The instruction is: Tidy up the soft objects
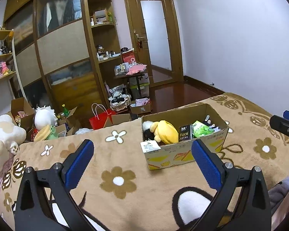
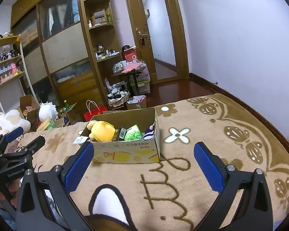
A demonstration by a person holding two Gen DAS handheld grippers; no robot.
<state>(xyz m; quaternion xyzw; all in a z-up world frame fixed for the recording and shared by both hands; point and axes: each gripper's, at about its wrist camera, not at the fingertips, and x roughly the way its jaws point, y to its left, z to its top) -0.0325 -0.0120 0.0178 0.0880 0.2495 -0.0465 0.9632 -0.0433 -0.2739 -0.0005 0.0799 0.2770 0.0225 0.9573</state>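
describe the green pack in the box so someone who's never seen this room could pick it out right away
On the tan flowered blanket stands an open cardboard box. Inside, the green pack sits between a black pack and a small striped toy. It is the only bright green thing there, glossy, unlike the yellow plush at the other end.

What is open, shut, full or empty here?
Cardboard box: open-topped, upright on the blanket, partly filled.
Yellow plush toy: inside the box, at its left end.
Green tissue pack: inside the box.
Left gripper: jaws open, empty.
Right gripper: jaws open, empty.
Door: open, with the hallway showing.
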